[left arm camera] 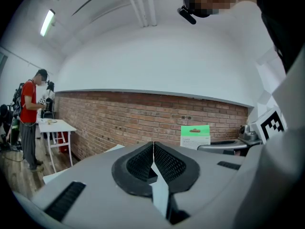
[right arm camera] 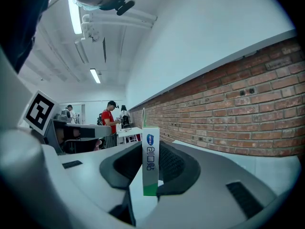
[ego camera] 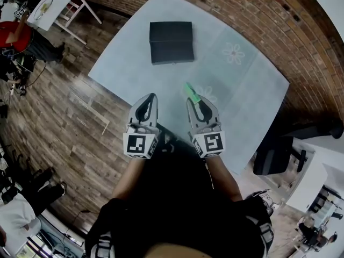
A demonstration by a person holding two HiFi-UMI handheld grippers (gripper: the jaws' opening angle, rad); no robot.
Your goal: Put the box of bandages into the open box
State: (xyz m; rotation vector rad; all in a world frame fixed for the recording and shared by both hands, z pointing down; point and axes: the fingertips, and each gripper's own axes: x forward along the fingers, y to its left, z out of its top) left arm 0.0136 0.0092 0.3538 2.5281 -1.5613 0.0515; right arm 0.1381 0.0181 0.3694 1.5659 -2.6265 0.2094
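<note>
My right gripper is shut on a thin white and green box of bandages, held above the near part of the pale table. In the right gripper view the box of bandages stands upright on edge between the black pads. My left gripper is beside it to the left, shut with nothing in it; its pads meet at a thin seam. From the left gripper view the box of bandages shows side on. The dark box lies on the far part of the table.
A brick floor runs along the table's far and right sides, wood planks on the left. A black office chair stands at the right. A white table and a person in red are at the far left.
</note>
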